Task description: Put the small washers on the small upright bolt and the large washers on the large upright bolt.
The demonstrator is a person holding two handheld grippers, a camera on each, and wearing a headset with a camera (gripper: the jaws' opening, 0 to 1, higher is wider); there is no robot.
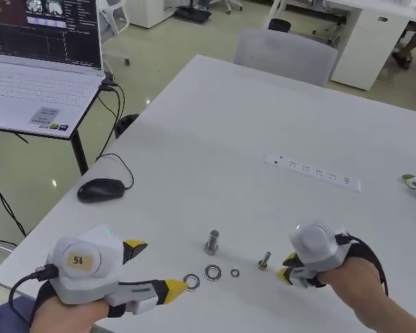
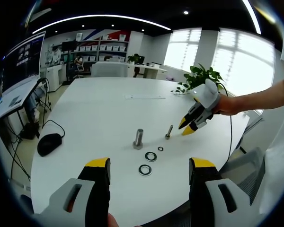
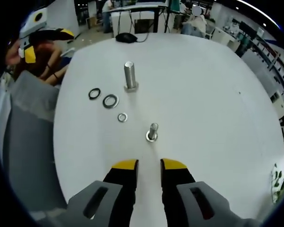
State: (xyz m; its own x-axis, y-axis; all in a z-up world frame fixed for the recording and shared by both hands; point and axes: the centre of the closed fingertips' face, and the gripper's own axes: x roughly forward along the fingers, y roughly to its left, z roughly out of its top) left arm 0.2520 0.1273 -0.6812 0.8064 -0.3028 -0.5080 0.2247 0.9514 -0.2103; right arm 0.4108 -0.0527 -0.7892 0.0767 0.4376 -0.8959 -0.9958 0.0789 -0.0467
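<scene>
Left hand-held gripper (image 1: pixel 158 267), jaws wide apart and empty, hovered just short of a large washer (image 1: pixel 191 282). A second large washer (image 1: pixel 213 272) and a small washer (image 1: pixel 234 272) lay beyond it on the table (image 1: pixel 263 125). Right hand-held gripper (image 3: pixel 149 164), jaws nearly together and empty, pointed at the small bolt (image 3: pixel 152 131), with the large bolt (image 3: pixel 129 75) farther ahead. These three washers lay loose, so the threading was judged hardly begun.

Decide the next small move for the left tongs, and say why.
Probably lower the open left tongs onto the nearest large washer and close on it. It lies flat on the table just ahead of their tips, and the large bolt stands close behind it, so it looks like the shortest pick and carry.
</scene>
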